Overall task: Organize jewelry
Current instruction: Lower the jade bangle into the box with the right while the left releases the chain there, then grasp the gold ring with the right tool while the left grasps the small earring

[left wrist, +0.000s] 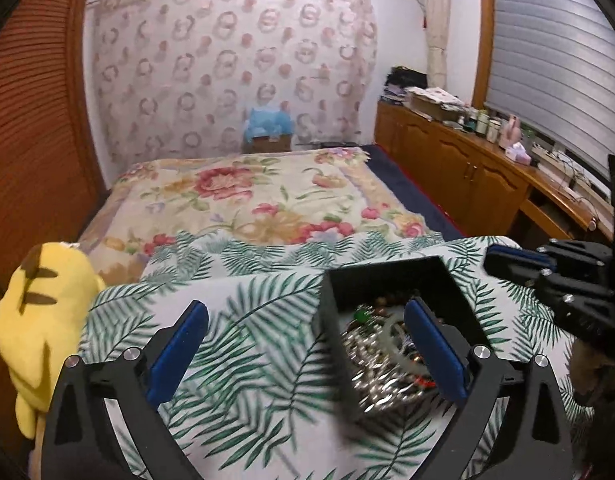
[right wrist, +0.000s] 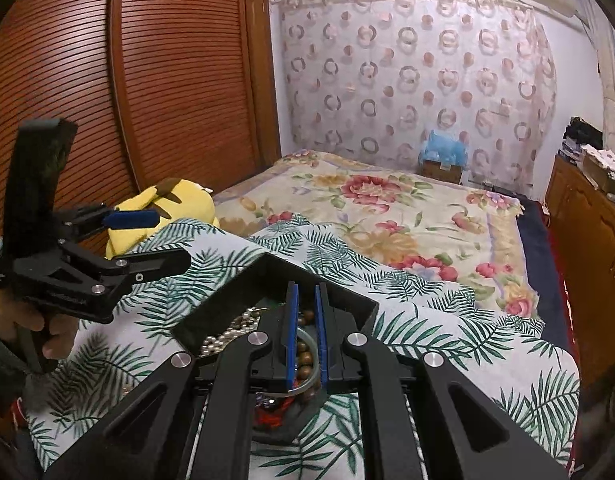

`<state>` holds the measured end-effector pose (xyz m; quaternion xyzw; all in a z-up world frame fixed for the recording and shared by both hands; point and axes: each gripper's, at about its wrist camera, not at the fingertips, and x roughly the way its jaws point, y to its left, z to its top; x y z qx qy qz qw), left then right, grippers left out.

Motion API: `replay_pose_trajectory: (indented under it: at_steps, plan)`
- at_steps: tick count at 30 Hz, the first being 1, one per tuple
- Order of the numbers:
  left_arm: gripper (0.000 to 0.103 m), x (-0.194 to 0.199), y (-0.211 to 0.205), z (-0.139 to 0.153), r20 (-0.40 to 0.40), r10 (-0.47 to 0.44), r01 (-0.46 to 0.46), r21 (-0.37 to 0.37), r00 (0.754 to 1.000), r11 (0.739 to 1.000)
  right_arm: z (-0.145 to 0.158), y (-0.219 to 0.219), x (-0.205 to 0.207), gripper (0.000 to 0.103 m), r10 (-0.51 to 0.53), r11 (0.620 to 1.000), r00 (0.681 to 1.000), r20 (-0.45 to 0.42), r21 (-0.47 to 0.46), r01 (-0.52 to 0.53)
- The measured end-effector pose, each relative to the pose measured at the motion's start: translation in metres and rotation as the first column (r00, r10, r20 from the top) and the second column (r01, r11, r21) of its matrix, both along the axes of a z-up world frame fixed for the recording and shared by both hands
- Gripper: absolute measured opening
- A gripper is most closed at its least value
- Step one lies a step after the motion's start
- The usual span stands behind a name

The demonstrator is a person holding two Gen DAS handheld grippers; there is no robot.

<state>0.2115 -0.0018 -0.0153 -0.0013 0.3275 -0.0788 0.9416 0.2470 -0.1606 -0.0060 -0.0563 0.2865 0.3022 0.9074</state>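
left gripper jaws wide, empty, beside box, freeing access | right gripper nearly together over black jewelry box on leaf-print cloth, perhaps pinching a translucent bangle to lift out

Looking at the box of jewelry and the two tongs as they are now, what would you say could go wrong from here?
1. The right tongs are nearly shut over a pale bangle in the black box; tangled beads could drag out with it.
2. The box sits on a soft leaf-print cloth, so a pull might tip it.
3. The left tongs stand open, one finger over the box; it could snag a strand.
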Motion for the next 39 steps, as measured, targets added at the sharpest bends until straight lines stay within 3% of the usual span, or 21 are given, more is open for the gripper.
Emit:
replay_pose_trajectory:
  at_steps: [4,6,13,16,21,27,30,33,39]
  plan:
    - [0.095,-0.018,0.014,0.000,0.016,0.022,-0.022,-0.018,1.000,1.000,0.007,0.002,-0.018,0.010,-0.006,1.000,1.000,0.010,0.003,0.006]
    - [0.095,-0.026,0.015,0.001,0.027,0.022,-0.022,-0.016,0.999,1.000,0.010,0.002,-0.026,0.017,-0.010,1.000,1.000,0.012,0.009,0.010]
    - [0.095,-0.060,0.022,-0.007,0.014,0.014,-0.014,0.011,1.000,1.000,0.007,0.006,-0.059,0.018,-0.024,1.000,1.000,0.006,0.013,0.024]
    - [0.095,-0.076,0.025,-0.014,-0.007,0.004,-0.004,0.021,1.000,1.000,0.001,0.008,-0.072,0.026,-0.032,0.999,0.999,-0.006,0.010,0.032]
    - [0.095,-0.096,0.032,-0.023,-0.031,-0.021,0.020,-0.015,0.999,1.000,-0.018,0.009,-0.088,0.029,-0.044,0.999,0.998,-0.044,-0.008,0.044]
    - [0.095,-0.112,0.041,-0.032,-0.051,-0.007,0.007,-0.007,0.999,1.000,-0.042,0.017,-0.097,0.029,-0.038,0.999,0.995,-0.093,-0.036,0.035]
    - [0.095,-0.120,0.043,-0.036,-0.068,-0.010,0.011,0.007,0.998,1.000,-0.055,0.024,-0.101,0.030,-0.023,0.998,0.992,-0.126,-0.055,0.017]
    - [0.095,-0.128,0.044,-0.044,-0.087,-0.011,0.012,0.019,0.996,1.000,-0.071,0.034,-0.104,0.037,0.008,0.997,0.986,-0.169,-0.070,-0.020]
    - [0.095,-0.134,0.048,-0.058,-0.137,-0.005,0.007,0.014,0.991,1.000,-0.089,0.052,-0.110,0.038,0.044,0.991,0.977,-0.210,-0.116,-0.070]
